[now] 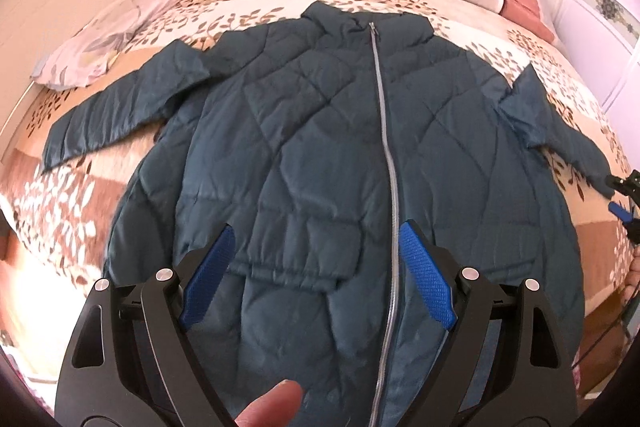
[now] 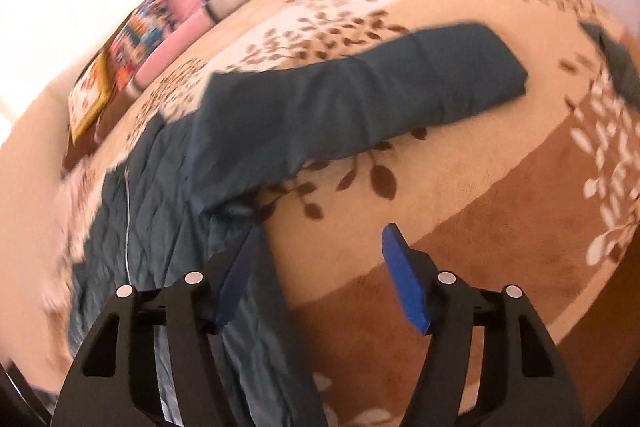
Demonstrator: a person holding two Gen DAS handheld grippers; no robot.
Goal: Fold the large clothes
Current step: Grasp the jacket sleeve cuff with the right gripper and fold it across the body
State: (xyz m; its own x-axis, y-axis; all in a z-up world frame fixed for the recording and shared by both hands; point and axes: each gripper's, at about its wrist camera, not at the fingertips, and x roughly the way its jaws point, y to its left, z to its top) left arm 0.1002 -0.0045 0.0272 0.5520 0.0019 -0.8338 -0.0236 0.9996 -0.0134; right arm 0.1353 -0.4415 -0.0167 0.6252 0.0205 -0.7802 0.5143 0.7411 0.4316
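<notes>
Spread left tongs [image 1: 314, 247] hover over the jacket [image 1: 320, 147], zipped and flat on the bed [image 1: 100, 187]. Right tongs [image 2: 320, 247] gape beside one outstretched sleeve [image 2: 360, 95].

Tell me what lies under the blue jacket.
The blue jacket lies spread flat, zipped, on a leaf-patterned blanket covering the bed; its right sleeve rests on that blanket too. Whatever sits directly beneath the jacket's body is covered and cannot be seen.

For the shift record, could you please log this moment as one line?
jacket: flat on bed, zipped, unfolded | left gripper: open, above hem | right gripper: open, beside sleeve
</notes>
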